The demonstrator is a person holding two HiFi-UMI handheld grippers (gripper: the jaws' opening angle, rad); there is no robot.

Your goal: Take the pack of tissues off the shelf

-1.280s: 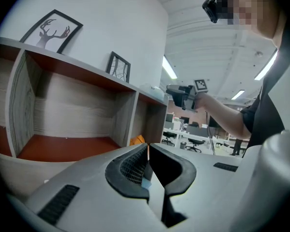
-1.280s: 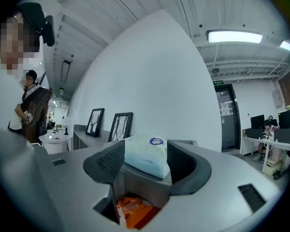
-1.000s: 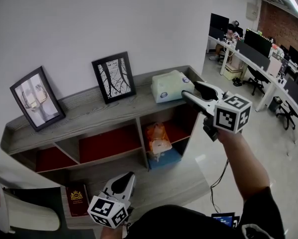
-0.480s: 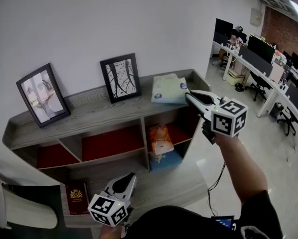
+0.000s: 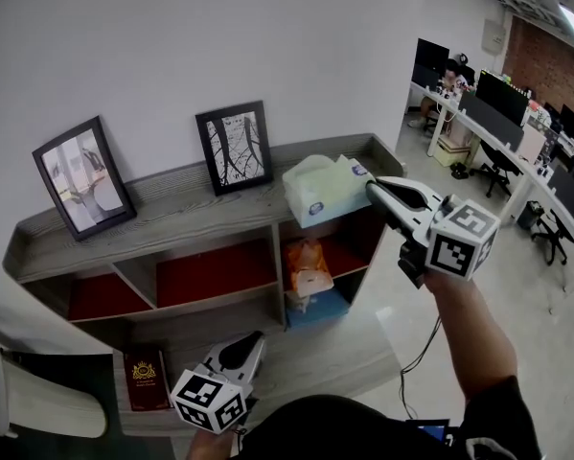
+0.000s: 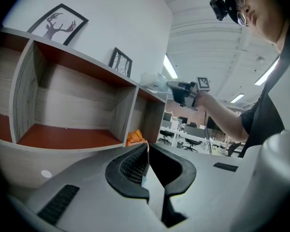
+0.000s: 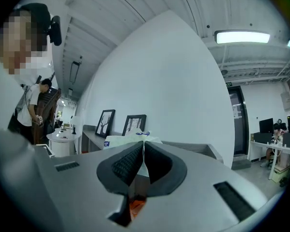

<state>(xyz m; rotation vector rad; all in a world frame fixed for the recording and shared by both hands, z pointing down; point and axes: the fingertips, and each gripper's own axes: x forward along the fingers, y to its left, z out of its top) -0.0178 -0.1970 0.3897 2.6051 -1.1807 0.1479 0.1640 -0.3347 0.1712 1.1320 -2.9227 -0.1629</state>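
The right gripper (image 5: 373,188) has just closed, pinching the edge of the pale green soft pack of tissues (image 5: 323,188), now tilted up at the grey wooden shelf (image 5: 172,214) right end: lift-off is starting. The left gripper (image 5: 251,341) is pressed together, empty.

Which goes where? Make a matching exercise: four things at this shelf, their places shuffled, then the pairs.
1. pale green plastic pack of tissues
2. black-framed picture of bare branches
3. crumpled orange bag
4. dark red booklet

A. in a compartment under the grey wooden shelf's top
B. standing on that top
C. on the low ledge near the left gripper
D. in the right gripper

Pairs: 1-D, 2-B, 3-A, 4-C. The right gripper's jaws have just been closing on the pack.
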